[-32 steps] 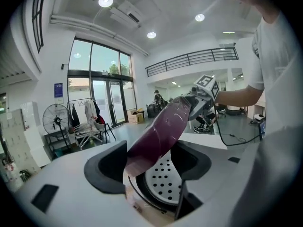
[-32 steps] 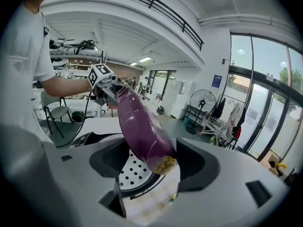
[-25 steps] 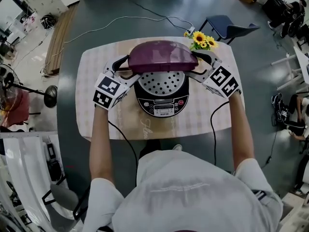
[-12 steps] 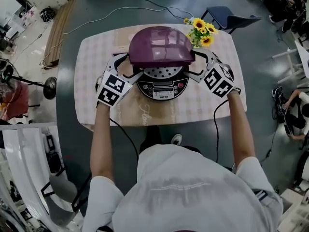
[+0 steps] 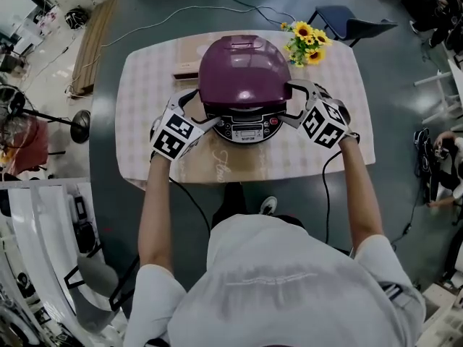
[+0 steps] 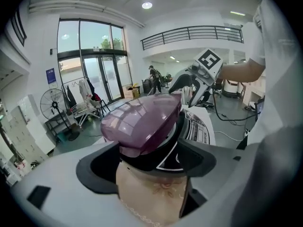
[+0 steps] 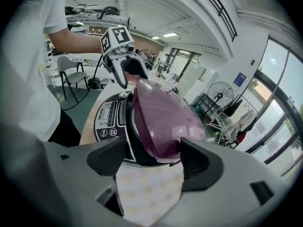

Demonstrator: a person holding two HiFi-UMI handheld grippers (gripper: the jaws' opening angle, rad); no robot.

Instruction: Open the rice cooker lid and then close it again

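Note:
The rice cooker stands mid-table with its purple lid (image 5: 242, 71) lowered over the pot, and only the black control panel (image 5: 248, 129) shows in front. In the gripper views the lid (image 6: 142, 122) (image 7: 163, 117) sits slightly tilted, with a narrow gap under its front. My left gripper (image 5: 202, 108) (image 6: 151, 160) is at the cooker's left side and my right gripper (image 5: 289, 103) (image 7: 156, 157) at its right. Both sets of jaws have just been opening and stand wide. The lid's side edge and the cooker body lie between them, and I see no pad pressing.
A checked tablecloth covers the table (image 5: 145, 85). A bunch of sunflowers (image 5: 307, 45) stands behind the cooker at the right, and a flat brown box (image 5: 188, 60) lies behind it at the left. A blue chair (image 5: 340, 27) and cables are on the floor beyond.
The lid has swung down from raised, with the perforated inner plate showing, to lying over the pot. Both grippers came down beside it, one on each side.

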